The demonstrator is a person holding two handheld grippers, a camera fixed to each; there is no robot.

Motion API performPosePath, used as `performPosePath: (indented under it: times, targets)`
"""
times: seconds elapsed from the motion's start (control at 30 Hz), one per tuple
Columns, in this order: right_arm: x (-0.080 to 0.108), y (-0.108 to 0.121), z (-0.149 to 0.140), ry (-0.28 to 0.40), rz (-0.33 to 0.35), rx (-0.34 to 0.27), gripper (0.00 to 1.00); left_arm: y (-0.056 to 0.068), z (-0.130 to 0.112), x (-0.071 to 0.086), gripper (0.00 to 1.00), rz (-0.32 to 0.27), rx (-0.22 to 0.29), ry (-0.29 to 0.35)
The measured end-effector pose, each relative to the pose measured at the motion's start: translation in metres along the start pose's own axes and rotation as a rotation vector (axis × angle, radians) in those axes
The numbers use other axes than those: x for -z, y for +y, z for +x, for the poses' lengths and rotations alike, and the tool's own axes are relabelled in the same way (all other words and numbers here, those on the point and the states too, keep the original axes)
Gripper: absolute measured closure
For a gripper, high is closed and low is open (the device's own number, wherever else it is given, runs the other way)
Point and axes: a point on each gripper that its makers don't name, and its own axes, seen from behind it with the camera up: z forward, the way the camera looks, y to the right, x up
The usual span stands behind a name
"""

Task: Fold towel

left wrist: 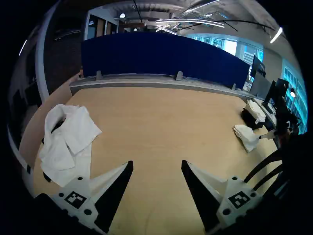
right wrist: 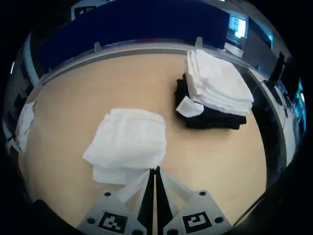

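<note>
The work surface is a light wooden table (left wrist: 156, 117) in an open office with ceiling strip lights. A dark blue partition panel (left wrist: 156, 55) runs along the table's far edge.

In the left gripper view, a loose heap of white towels (left wrist: 68, 141) lies crumpled at the table's left edge. In the right gripper view, a stack of folded white towels (right wrist: 217, 82) sits near the far right corner. It rests on a pile of folded black cloth (right wrist: 211, 115).

The folded white towel (right wrist: 129, 141) lies flat on the table, in front of this stack and apart from it. In the left gripper view, the same towel (left wrist: 246, 137) appears near the table's right edge.

The left gripper (left wrist: 156, 168) hangs above bare table near the near edge. Its fingers are spread wide and hold nothing.

The right gripper (right wrist: 154, 170) has its fingers pressed together. Its tips meet the near edge of the folded white towel. It cannot be determined whether any cloth is caught between them.
</note>
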Motion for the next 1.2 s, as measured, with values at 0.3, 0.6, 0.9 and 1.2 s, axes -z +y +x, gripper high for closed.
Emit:
performPosePath:
  times: [0.3, 0.6, 0.9, 1.2]
  targets:
    - [-0.013, 0.011, -0.033, -0.069, -0.064, -0.020, 0.94, -0.004, -0.001, -0.001, 0.09, 0.004, -0.001, -0.001]
    - [-0.012, 0.013, -0.031, -0.053, -0.072, -0.017, 0.89, -0.002, 0.001, -0.002, 0.09, -0.001, -0.008, -0.001]
    - [-0.001, 0.021, -0.024, -0.022, -0.114, 0.007, 0.23, -0.001, 0.005, -0.005, 0.09, -0.008, -0.014, -0.001]
    - [0.010, 0.018, -0.018, 0.024, -0.121, 0.002, 0.00, -0.002, 0.006, -0.006, 0.09, -0.010, -0.012, -0.001]
